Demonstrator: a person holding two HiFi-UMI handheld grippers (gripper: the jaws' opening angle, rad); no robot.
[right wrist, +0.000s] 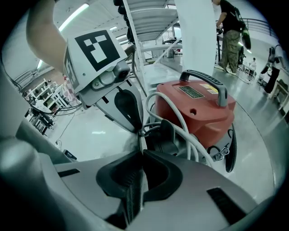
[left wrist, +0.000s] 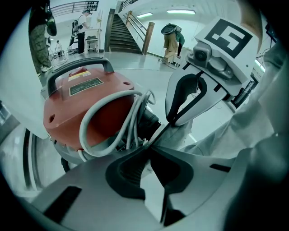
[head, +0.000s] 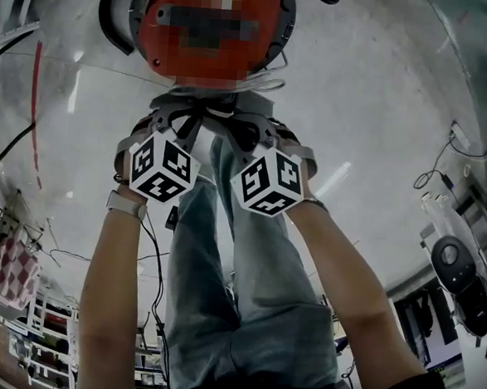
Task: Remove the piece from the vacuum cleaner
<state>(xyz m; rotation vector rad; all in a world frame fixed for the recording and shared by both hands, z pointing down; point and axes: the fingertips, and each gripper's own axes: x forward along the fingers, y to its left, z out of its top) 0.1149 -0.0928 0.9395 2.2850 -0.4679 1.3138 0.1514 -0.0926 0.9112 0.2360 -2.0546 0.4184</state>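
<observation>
The left gripper point(left wrist: 148, 147) and right gripper point(right wrist: 140, 151) are hovering side by side just in front of the red canister vacuum cleaner point(left wrist: 76, 108). Both are clenching tip to tip, possibly nipping something thin. The black hose fitting point(right wrist: 168, 135) is sitting at the vacuum cleaner's front, apparently not yet detached.

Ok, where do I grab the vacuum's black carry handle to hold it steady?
Grip the black handle at the middle of its arch, coming down from above with the tongs across the bar. It stands clear of the red body, so one jaw should slip underneath. The right gripper is shut now, so open it first.
</observation>
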